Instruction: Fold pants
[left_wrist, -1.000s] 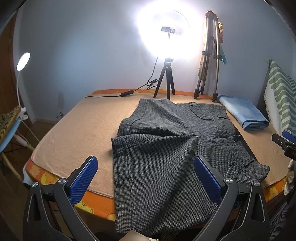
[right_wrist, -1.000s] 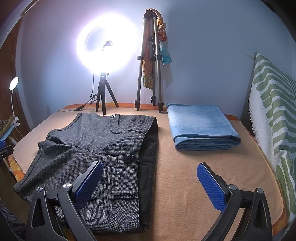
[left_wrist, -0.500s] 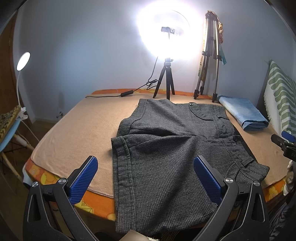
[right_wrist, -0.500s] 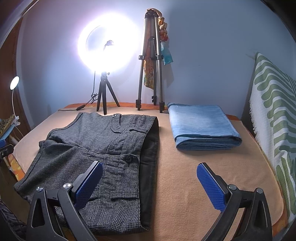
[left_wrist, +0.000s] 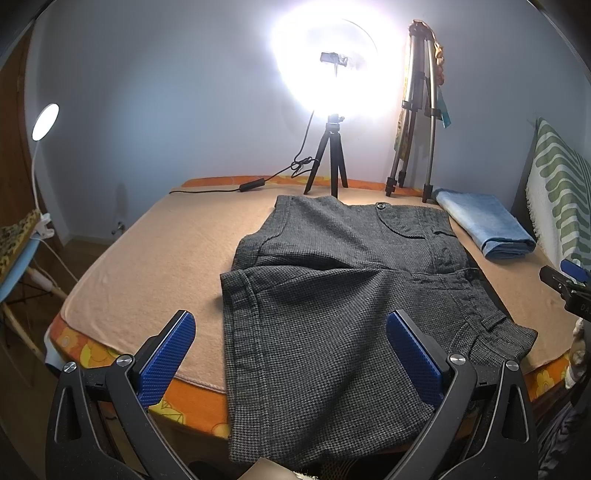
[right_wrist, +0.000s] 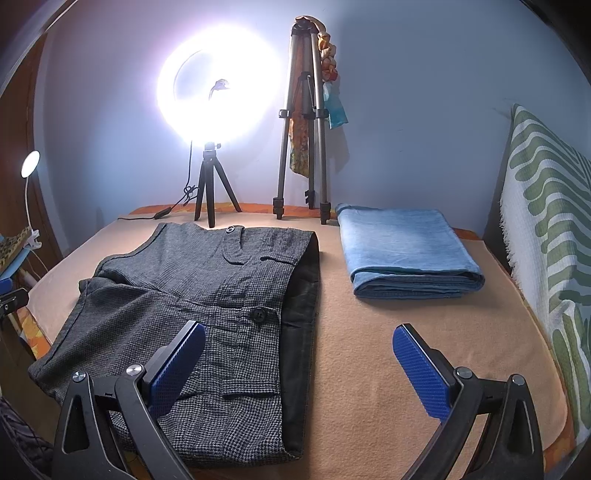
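Note:
Dark grey houndstooth shorts (left_wrist: 343, 295) lie spread on the peach blanket, one leg hanging over the near edge. They also show in the right wrist view (right_wrist: 207, 291), waistband with dark lining to the right. My left gripper (left_wrist: 291, 354) is open and empty, held above the near leg hem. My right gripper (right_wrist: 299, 365) is open and empty, above the waistband's near corner; its left pad (right_wrist: 177, 365) is over the fabric. The right gripper's tip (left_wrist: 565, 280) shows at the right edge of the left wrist view.
Folded blue jeans (right_wrist: 406, 251) lie at the back right. A ring light on a small tripod (right_wrist: 210, 192) and a tall tripod (right_wrist: 303, 147) stand at the back edge. A green-patterned cushion (right_wrist: 546, 236) is on the right. A desk lamp (left_wrist: 44, 118) stands left of the bed.
Almost nothing has changed; both grippers stay open and nearly still, with only a slight drift of the right wrist view.

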